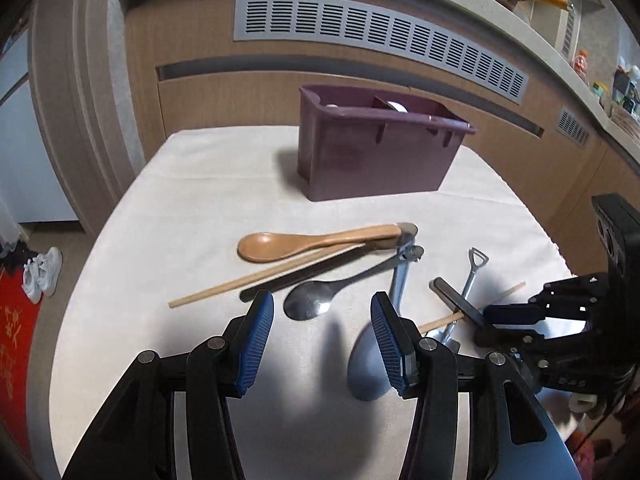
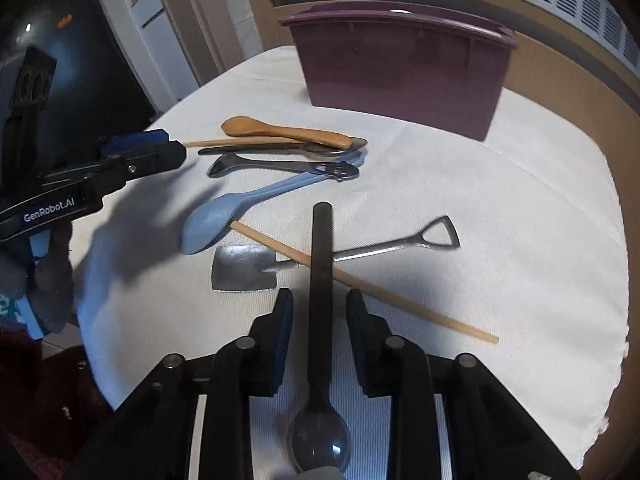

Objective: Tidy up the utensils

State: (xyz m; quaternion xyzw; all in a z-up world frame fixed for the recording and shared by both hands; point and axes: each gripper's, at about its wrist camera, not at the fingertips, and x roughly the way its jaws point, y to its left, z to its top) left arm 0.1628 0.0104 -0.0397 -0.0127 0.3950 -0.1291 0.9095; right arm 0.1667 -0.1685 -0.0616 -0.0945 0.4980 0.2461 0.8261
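The black-handled spoon [image 2: 321,280] lies in the lower centre of the right wrist view, its straight dark handle running up the frame between the right gripper [image 2: 319,312] pads and its round bowl low in the frame under the gripper body. The jaws stand narrow around the handle with a sliver of cloth visible on each side, so the pads do not seem to press on it yet. It looks stiff and light, probably smooth and a little slippery; the flat-sided handle near its middle is the sensible place to pinch, since the bowl would roll out. The handle crosses over a single wooden chopstick [image 2: 372,286] and the shaft of a small shovel-shaped metal spoon [image 2: 248,268], so lifting may nudge both. Left of those lies a pale blue plastic spoon [image 2: 216,220], and above it a dark metal spoon [image 2: 280,164] and a wooden spoon [image 2: 280,130] bunched together. In the left wrist view the left gripper [image 1: 322,344] hangs with its jaws wide, holding nothing, the blue spoon's bowl just under its right pad. The purple utensil holder [image 1: 376,152] stands upright at the upper centre on the white tablecloth [image 1: 180,208], well apart from the loose pieces.
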